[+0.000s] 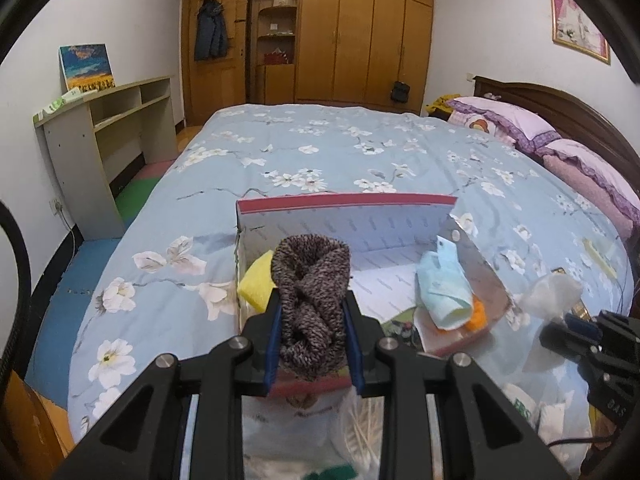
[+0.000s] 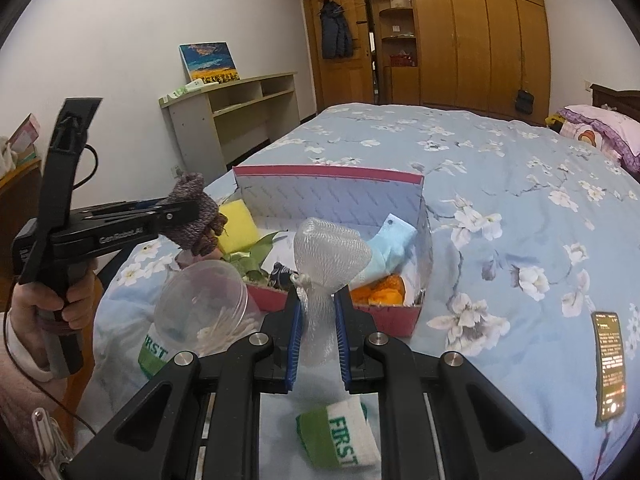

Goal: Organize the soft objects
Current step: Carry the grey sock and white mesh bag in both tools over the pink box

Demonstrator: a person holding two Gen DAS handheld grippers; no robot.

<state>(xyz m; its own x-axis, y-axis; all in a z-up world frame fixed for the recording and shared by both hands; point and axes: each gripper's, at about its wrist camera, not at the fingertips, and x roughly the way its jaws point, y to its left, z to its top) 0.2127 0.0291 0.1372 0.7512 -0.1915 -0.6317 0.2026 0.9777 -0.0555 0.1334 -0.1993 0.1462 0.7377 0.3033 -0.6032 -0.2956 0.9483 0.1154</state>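
Left wrist: left hand-held gripper (image 1: 314, 316) clamps knitted glove (image 1: 311, 280) (right (image 2: 318, 322) pinches mesh sponge (image 2: 330, 252)).

Black left gripper (image 2: 182, 216) — blue pads (image 1: 273, 344), silver screws, white "GenRobot.AI" lettering.

Bed (image 2: 500, 168) w/ floral quilt: box (image 2: 332, 184), phone (image 2: 610, 364), wristband (image 2: 340, 436).

Counting here: two grippers (image 2: 316, 312) (image 1: 312, 312) showing, one box (image 2: 328, 172), one sponge (image 2: 238, 226), two wristbands (image 2: 340, 436), two pillows (image 1: 504, 118), one phone (image 2: 610, 364) lying right.
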